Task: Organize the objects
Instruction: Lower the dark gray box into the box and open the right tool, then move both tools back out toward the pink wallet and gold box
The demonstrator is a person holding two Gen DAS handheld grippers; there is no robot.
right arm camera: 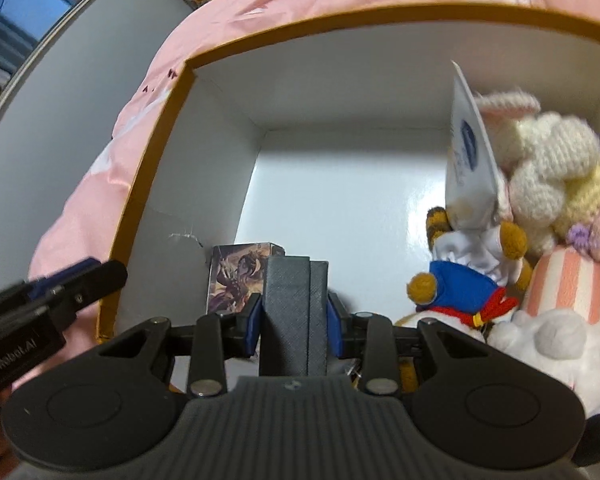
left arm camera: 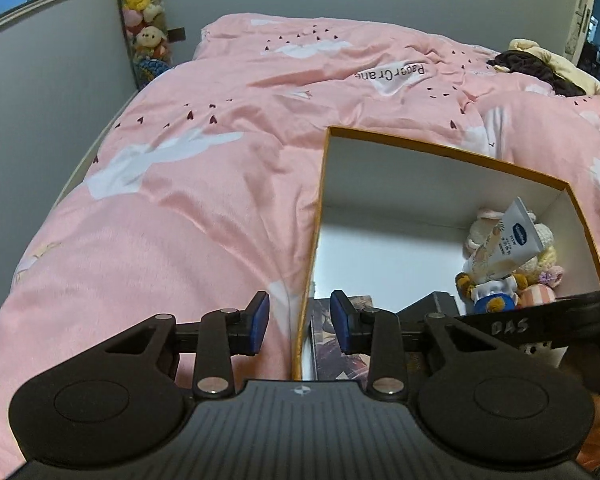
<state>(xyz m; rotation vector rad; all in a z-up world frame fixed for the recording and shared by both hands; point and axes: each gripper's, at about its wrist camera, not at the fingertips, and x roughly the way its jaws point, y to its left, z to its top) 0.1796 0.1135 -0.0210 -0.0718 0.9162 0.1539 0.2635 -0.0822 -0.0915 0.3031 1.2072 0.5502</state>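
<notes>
The right gripper (right arm camera: 293, 312) is inside the orange-rimmed white cardboard box (right arm camera: 156, 140), its blue pads clamped on a dark grey textured rectangular case (right arm camera: 294, 312) held upright and low over the glossy floor. Just behind it stands a small illustrated card box (right arm camera: 236, 276), right by the left wall. That's the risk as I read it: lower the case a touch forward and it knocks that card box over, or let go with the case on its narrow end and it tips. To the right, the heap of plush toys crowds in, with a white squeeze tube with a blue oval logo (right arm camera: 470, 160) leaning on a cream crocheted rabbit (right arm camera: 548, 168); a sideways swing could send that tube sliding.

The left gripper (left arm camera: 299, 326) waits with pads apart, nothing between them, straddling the box's near-left wall. Its camera gives what the right lacks: the pink patterned duvet (left arm camera: 180, 200) and the box sitting on that soft bed, so a push on the wall might shift it. Only the right view shows the grip itself.
</notes>
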